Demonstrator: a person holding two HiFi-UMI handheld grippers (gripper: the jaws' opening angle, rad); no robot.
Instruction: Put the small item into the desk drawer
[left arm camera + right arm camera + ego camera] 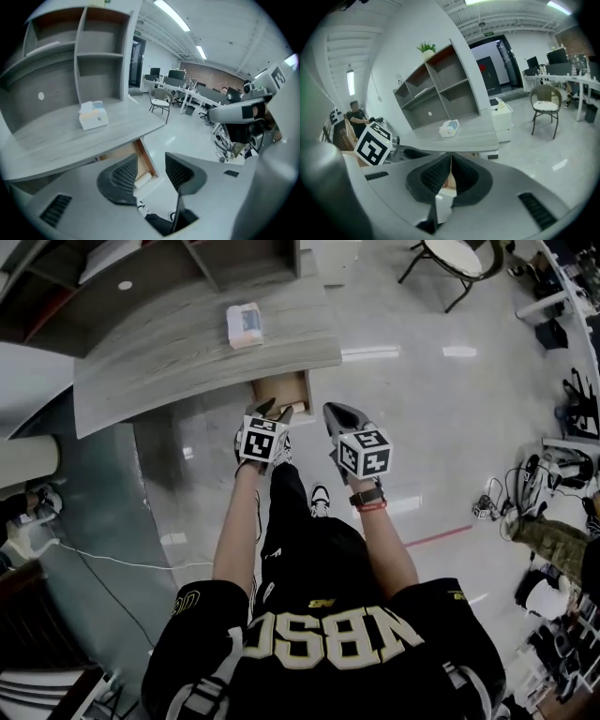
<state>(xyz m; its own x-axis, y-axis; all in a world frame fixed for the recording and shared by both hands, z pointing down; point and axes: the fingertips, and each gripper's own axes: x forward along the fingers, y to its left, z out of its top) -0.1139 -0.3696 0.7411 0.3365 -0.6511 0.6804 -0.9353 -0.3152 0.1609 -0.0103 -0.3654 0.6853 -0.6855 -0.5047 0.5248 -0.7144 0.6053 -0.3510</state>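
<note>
The desk drawer [279, 390] stands pulled open under the grey desk's [187, 352] front edge. A small cream block [144, 179] lies inside it near the front; in the head view it shows as a pale piece [289, 412]. My left gripper [266, 410] hovers just over the drawer's front, open, and nothing sits between its jaws [151, 164]. My right gripper [334, 412] hangs to the right of the drawer, shut, with its pads pressed together on nothing [451, 161].
A tissue box [245, 324] sits on the desk top, in front of shelf compartments [101, 42]. A chair [454, 261] stands on the glossy floor at the far right. Cables and gear [539, 474] crowd the right edge. The person's shoe [320, 498] is below the drawer.
</note>
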